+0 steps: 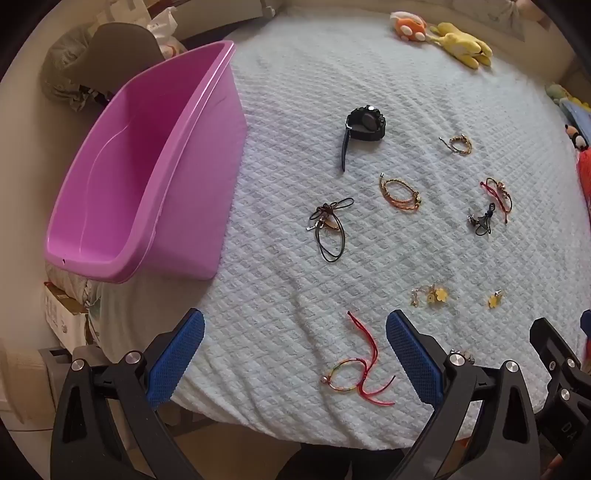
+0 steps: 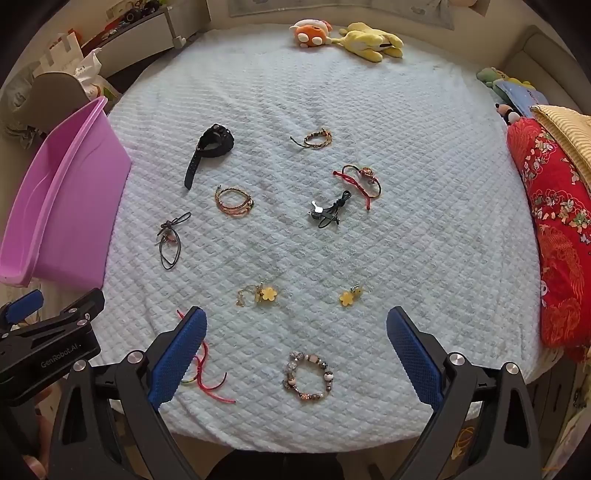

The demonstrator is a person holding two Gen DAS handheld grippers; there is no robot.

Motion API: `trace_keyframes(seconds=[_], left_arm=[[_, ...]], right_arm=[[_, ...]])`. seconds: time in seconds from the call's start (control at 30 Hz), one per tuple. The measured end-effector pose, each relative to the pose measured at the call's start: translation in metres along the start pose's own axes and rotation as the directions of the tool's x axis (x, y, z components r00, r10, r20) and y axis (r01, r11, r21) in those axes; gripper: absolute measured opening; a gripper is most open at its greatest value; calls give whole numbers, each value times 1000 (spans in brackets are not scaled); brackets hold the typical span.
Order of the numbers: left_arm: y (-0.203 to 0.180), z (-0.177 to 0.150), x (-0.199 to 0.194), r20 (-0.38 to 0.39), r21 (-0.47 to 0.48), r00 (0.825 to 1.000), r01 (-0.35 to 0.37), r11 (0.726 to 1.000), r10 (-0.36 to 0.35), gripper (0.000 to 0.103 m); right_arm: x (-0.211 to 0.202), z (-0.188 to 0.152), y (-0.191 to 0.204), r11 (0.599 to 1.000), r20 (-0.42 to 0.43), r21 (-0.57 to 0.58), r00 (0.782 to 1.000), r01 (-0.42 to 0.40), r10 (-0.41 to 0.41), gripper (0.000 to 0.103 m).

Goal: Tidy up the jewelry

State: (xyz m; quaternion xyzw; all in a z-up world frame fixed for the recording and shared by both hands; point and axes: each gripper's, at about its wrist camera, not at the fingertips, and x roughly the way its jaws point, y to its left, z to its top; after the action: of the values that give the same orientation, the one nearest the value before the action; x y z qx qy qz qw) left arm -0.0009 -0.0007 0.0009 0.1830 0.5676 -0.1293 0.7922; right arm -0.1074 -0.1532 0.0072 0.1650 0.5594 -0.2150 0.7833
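Several pieces of jewelry lie spread on a white quilted bed cover (image 1: 295, 288). A black watch (image 1: 364, 123) lies farthest, with a gold braided bracelet (image 1: 400, 194) and a black cord necklace (image 1: 328, 229) nearer. An empty pink plastic bin (image 1: 122, 192) stands at the left. My left gripper (image 1: 295, 354) hangs open above a red cord bracelet (image 1: 354, 373). My right gripper (image 2: 295, 354) is open over a beaded bracelet (image 2: 308, 376), not touching it. Two yellow flower charms (image 2: 267, 294) (image 2: 347, 297) lie just beyond. The left gripper's body (image 2: 48, 343) shows at the right wrist view's left edge.
Plush toys, orange (image 2: 310, 31) and yellow (image 2: 369, 44), lie at the far edge of the bed. A red patterned quilt (image 2: 554, 221) is piled at the right. Bags and boxes (image 1: 66, 314) stand on the floor left of the bed, behind the bin.
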Motion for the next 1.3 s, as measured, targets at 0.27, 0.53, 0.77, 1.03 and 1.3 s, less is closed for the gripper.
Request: trace_keyframes(seconds=[0.27, 0.53, 0.77, 1.03, 1.3], left_arm=[[-3, -1, -3, 0, 1, 1000, -16, 1000, 16, 97], [-1, -2, -2, -7, 0, 1000, -9, 1000, 9, 97], [-2, -4, -2, -4, -2, 1000, -8, 1000, 8, 97], [-6, -5, -3, -1, 1, 1000, -9, 1000, 9, 97], [-5, -5, -3, -2, 0, 1000, -8, 1000, 8, 97]], right_arm=[[-1, -2, 1, 1000, 2, -2, 1000, 0, 0, 94], [-1, -3, -1, 1000, 2, -1, 1000, -1, 1, 94], [-4, 1, -3, 1000, 5, -1, 1000, -1, 1, 94], [-3, -2, -4, 1000, 8, 1, 1000, -2, 2, 94], [-3, -2, -4, 1000, 10, 0, 1000, -2, 2, 94]])
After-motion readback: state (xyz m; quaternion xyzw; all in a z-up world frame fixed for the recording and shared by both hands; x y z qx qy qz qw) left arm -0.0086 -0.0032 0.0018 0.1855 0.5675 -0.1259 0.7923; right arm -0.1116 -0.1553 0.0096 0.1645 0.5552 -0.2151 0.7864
